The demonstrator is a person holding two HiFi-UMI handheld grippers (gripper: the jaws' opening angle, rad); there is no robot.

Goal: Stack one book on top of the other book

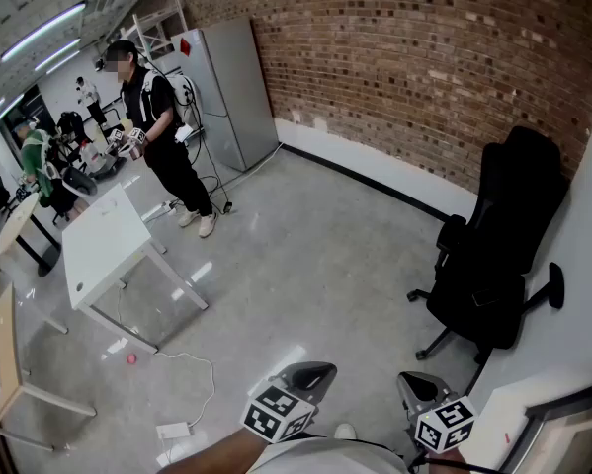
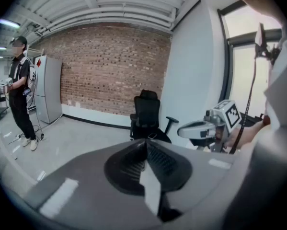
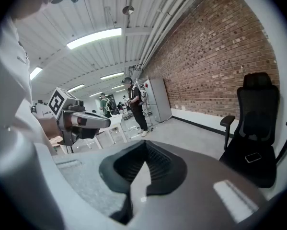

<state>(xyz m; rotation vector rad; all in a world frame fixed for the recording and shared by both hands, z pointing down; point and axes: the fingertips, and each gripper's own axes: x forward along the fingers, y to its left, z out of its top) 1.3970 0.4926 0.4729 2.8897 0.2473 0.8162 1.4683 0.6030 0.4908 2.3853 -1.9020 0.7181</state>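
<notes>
Claws closed, left claw (image 1: 313, 373), right claw (image 1: 410, 383), black office chair (image 1: 493, 265)

Site: open-plan lab or workshop space, not domestic. Evidence: bare brick wall (image 1: 424, 57), polished concrete floor (image 1: 296, 265), exposed ceiling with strip lights (image 3: 93, 38), white bench (image 1: 103, 240), black office chair (image 1: 493, 265), tall grey metal cabinet (image 1: 226, 92), loose cable (image 1: 192, 358) on the floor, person (image 1: 157, 136) standing by.

Bright ceiling strips, fisheye edges, slight blur.
</notes>
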